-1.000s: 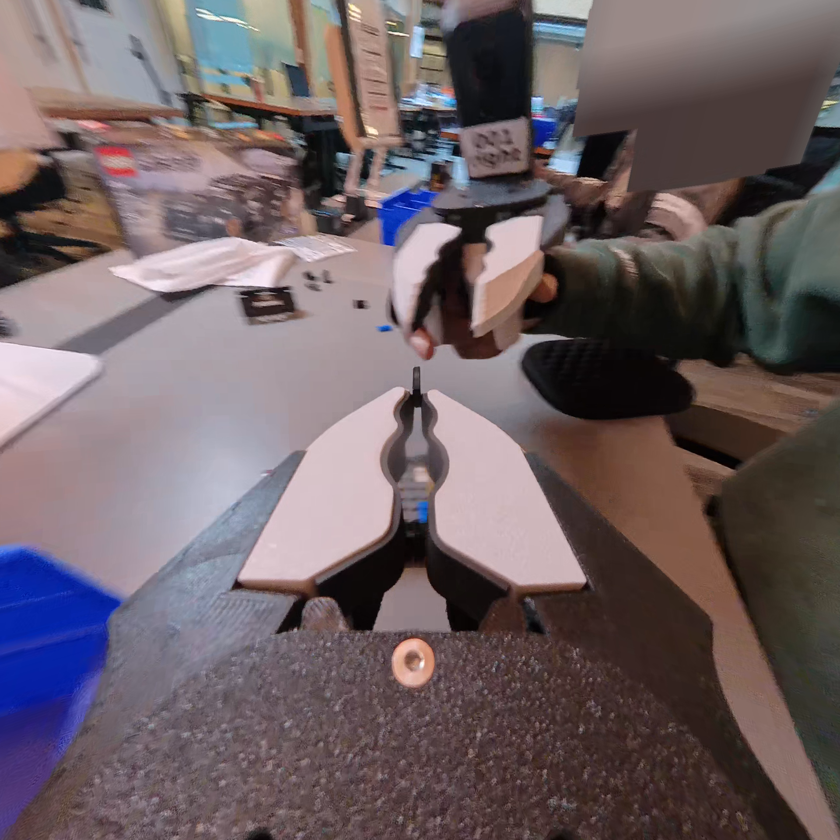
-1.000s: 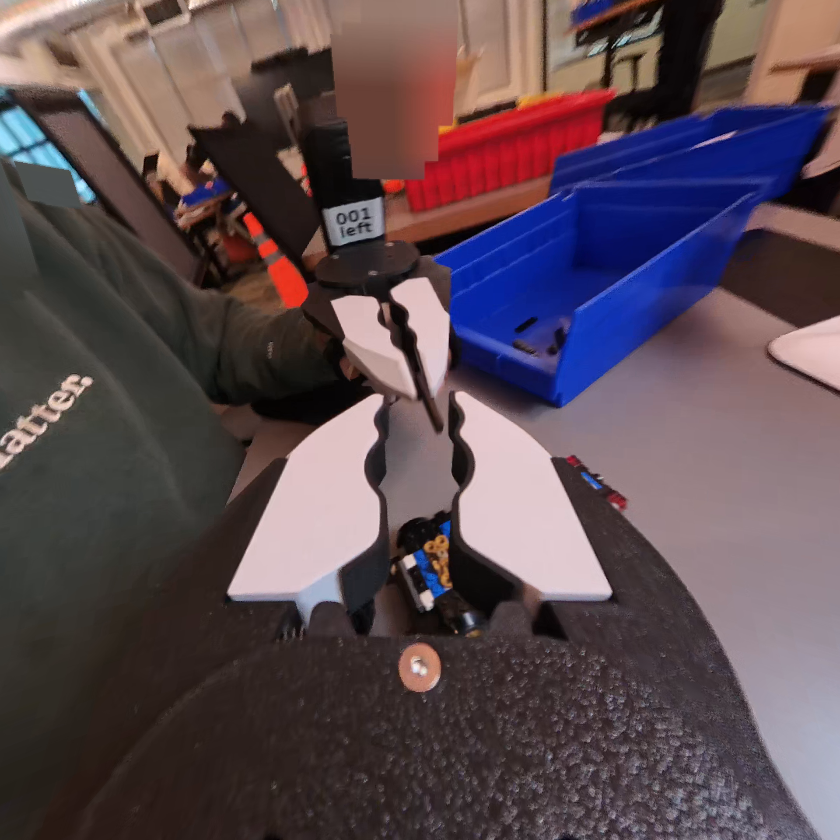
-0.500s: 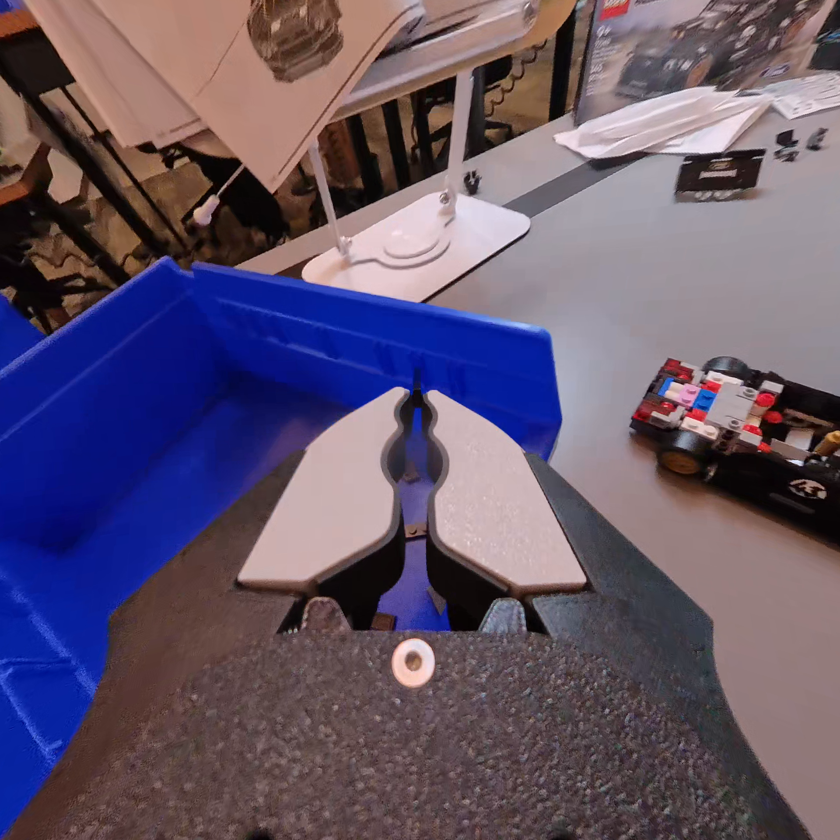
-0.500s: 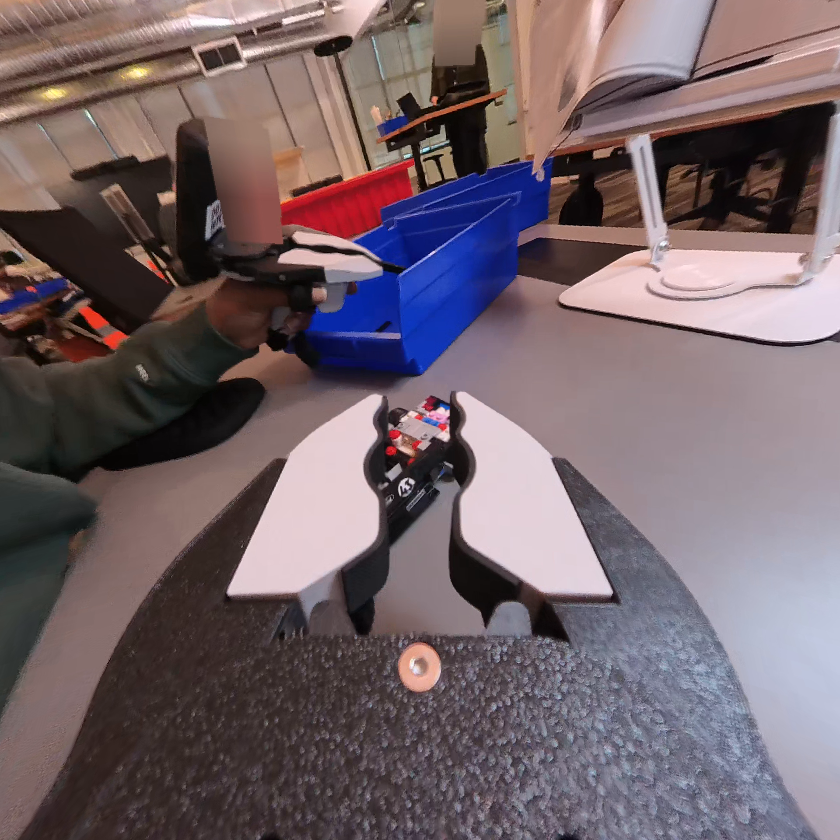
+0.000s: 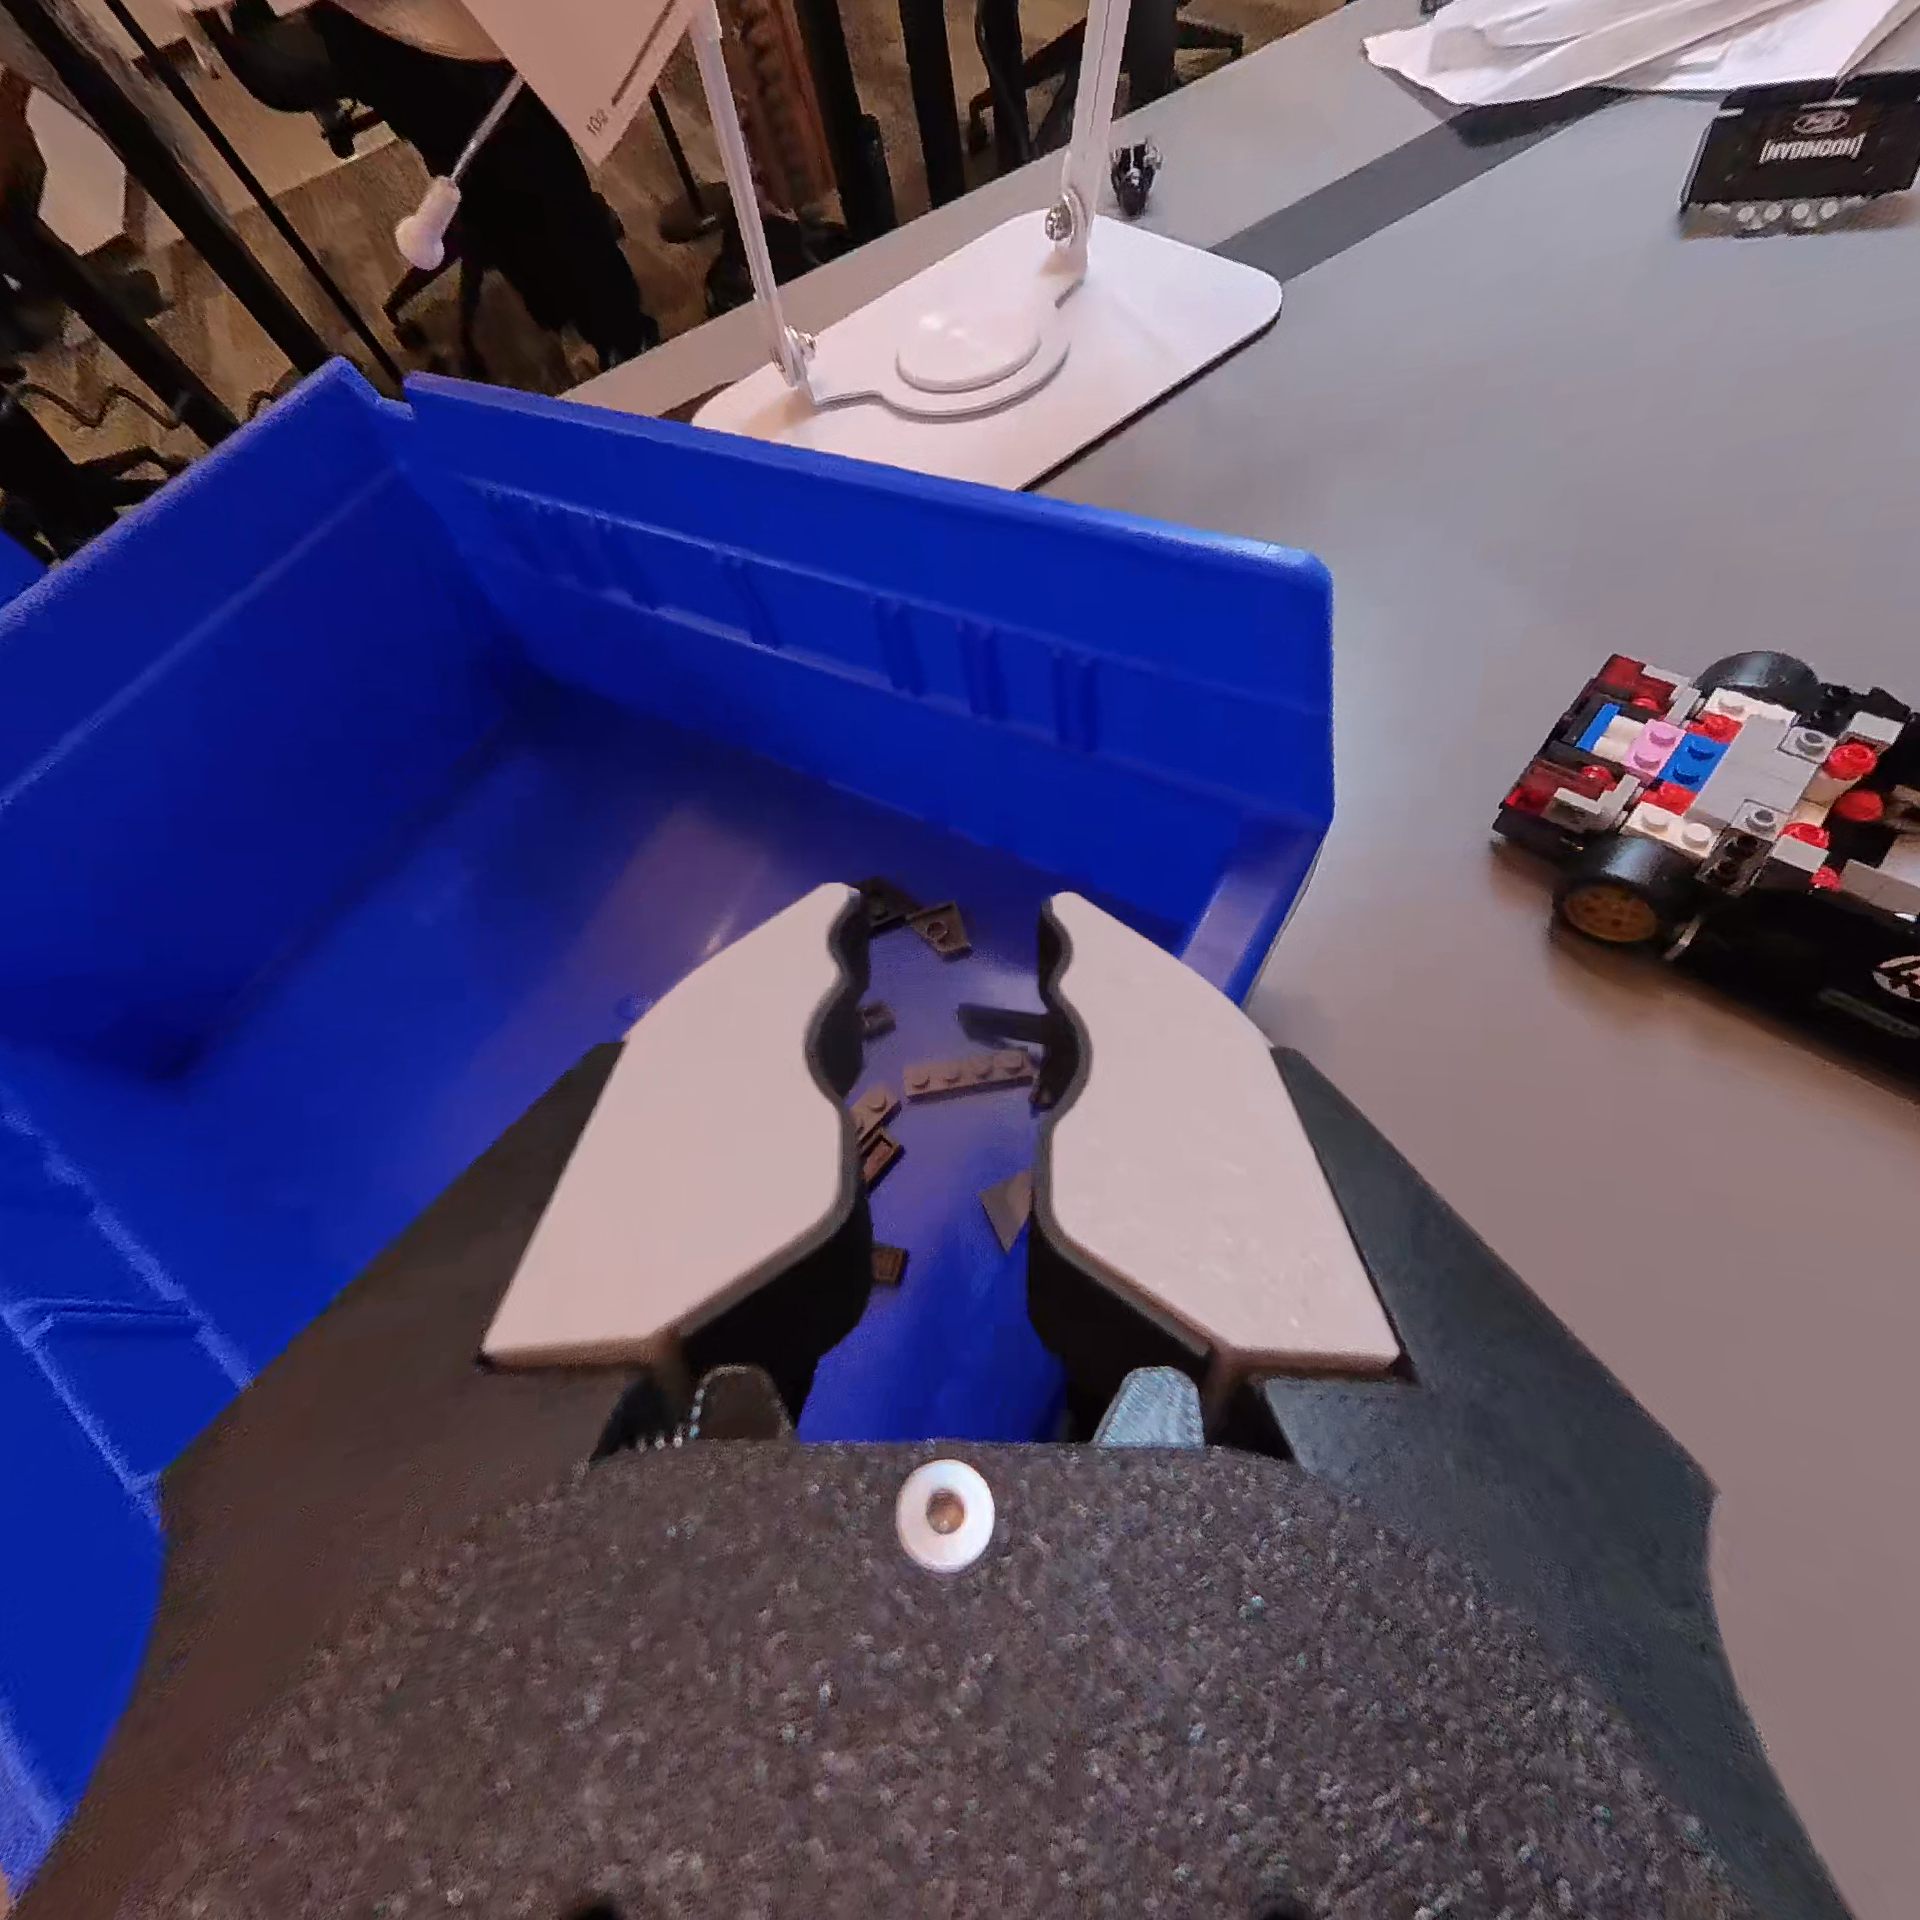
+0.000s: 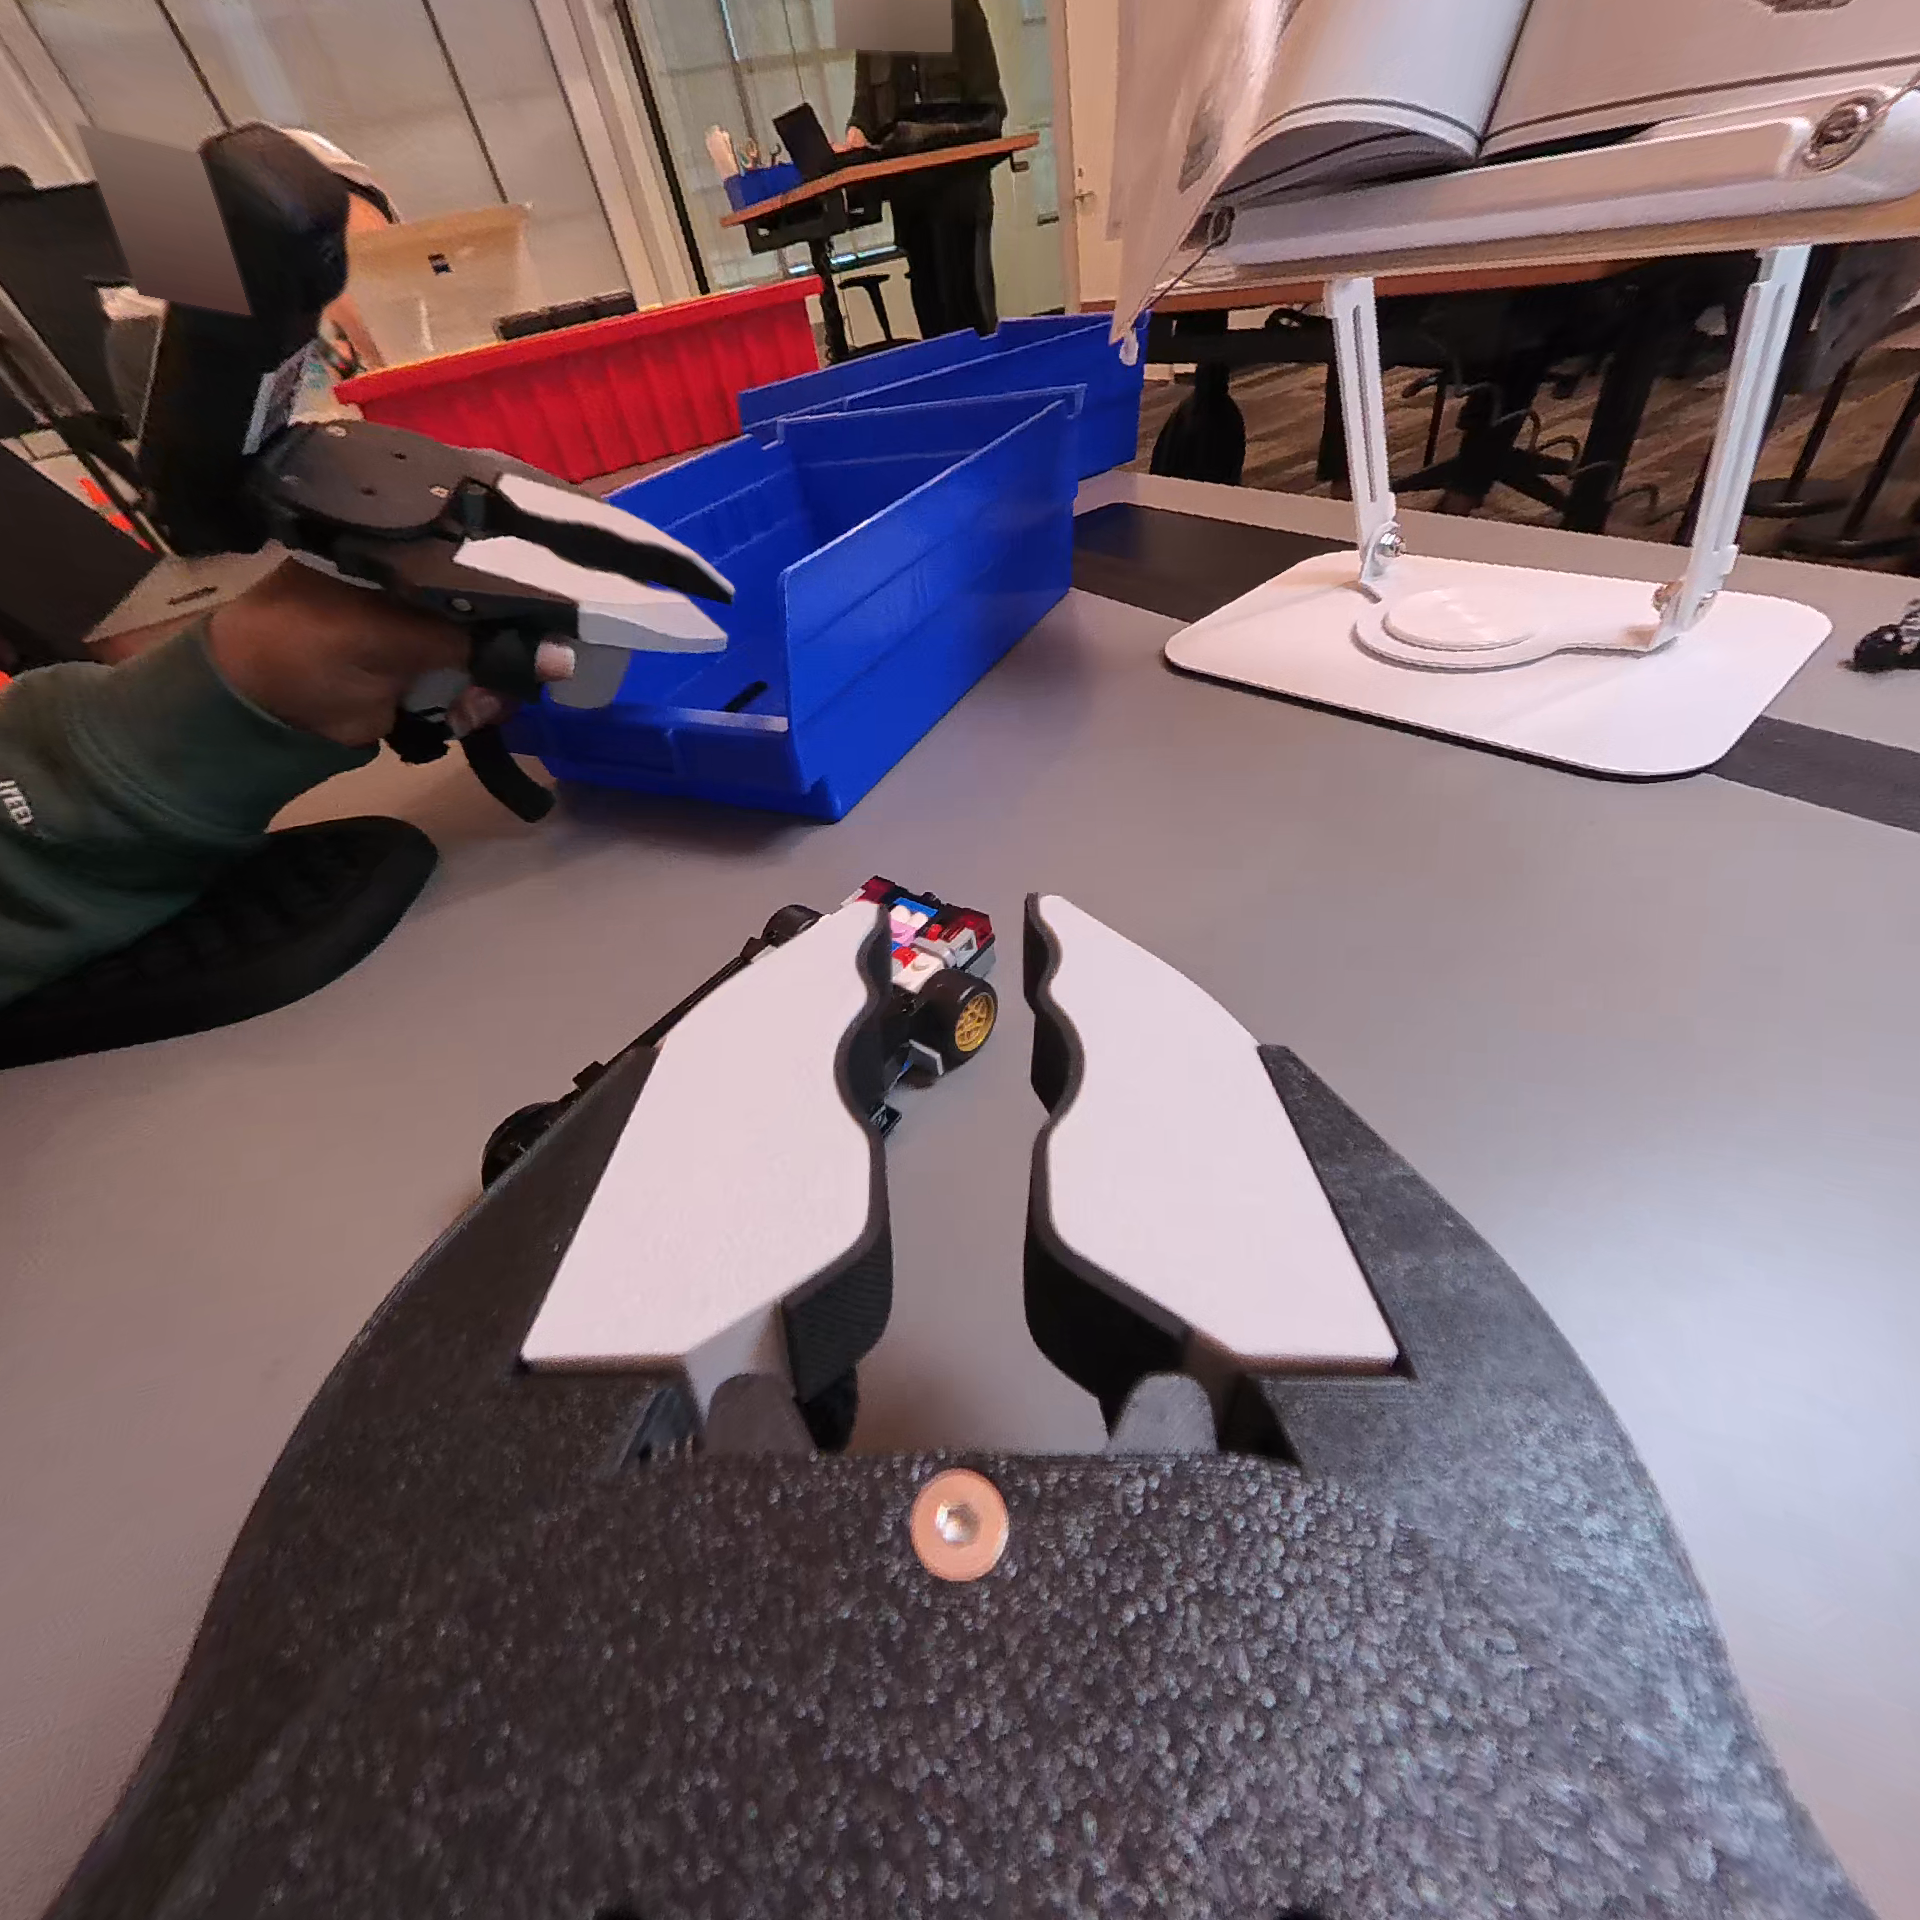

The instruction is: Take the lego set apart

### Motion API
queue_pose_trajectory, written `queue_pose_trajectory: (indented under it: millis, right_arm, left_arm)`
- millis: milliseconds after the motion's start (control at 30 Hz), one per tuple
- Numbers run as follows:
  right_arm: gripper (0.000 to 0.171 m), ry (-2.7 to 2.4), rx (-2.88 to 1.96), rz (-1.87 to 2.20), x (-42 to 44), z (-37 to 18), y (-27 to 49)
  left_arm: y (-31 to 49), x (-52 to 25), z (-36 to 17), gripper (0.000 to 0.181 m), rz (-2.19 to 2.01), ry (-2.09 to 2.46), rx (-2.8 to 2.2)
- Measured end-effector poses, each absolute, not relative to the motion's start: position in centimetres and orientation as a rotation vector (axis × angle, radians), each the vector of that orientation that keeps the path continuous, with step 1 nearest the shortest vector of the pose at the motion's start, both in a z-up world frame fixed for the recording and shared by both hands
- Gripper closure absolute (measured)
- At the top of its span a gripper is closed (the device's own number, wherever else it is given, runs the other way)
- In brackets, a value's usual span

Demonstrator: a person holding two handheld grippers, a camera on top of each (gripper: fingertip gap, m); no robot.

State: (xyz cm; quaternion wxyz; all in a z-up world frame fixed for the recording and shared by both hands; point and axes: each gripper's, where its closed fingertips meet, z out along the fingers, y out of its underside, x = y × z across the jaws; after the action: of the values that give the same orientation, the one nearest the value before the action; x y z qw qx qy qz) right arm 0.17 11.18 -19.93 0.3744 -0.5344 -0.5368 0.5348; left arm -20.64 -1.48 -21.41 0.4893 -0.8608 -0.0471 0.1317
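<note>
The left gripper point(image 5: 943, 914) now hangs with jaws parted over the blue bin point(image 5: 727, 623), the thin dark piece it pinched half a second ago released among the loose plates point(image 5: 971, 1070) on the bin floor. Beside the bin, on the table point(image 6: 1455, 987), the lego car point(image 6: 935, 977) sits partly stripped beneath the right gripper point(image 6: 951, 920), spread and empty. Next piece, I'd say.
</note>
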Motion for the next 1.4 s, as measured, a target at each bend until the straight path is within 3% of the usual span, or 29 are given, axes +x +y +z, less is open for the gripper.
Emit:
queue_pose_trajectory:
  millis: [167, 433, 567, 700, 800, 1233, 1400]
  right_arm:
    - [0.147, -1.308, -1.373, 1.404, 0.6, -19.1, 11.9]
    - [0.145, -1.395, -1.362, 1.434, 0.7, -19.5, 10.9]
    - [0.14, -1.557, -1.3, 1.331, 1.0, -20.4, 9.4]
    - [0.132, -1.844, -1.261, 1.249, 2.2, -22.5, 7.2]
    - [0.119, -2.067, -1.287, 1.224, 3.9, -24.6, 5.6]
    - [0.123, -2.249, -1.247, 1.133, 4.6, -27.1, 3.4]
    - [0.136, -2.338, -1.225, 1.14, 6.2, -26.9, 3.3]
  left_arm:
    - [-1.9, -20.6, -20.4, 0.131, 0.37, -0.095, -2.01]
    - [-1.0, -14.2, -17.5, 0.15, 0.224, 0.246, -1.789]
    - [-0.3, -8.2, -19.6, 0.147, 0.004, 0.485, -1.796]
    - [-0.5, -4.1, -24.3, 0.132, -0.195, 0.639, -1.998]
    - [-1.2, -2.7, -26.1, 0.139, -0.219, 0.753, -2.062]
    - [0.4, -0.7, -28.2, 0.142, -0.329, 0.802, -2.148]
    - [1.1, 0.4, -27.4, 0.134, -0.543, 0.898, -2.095]
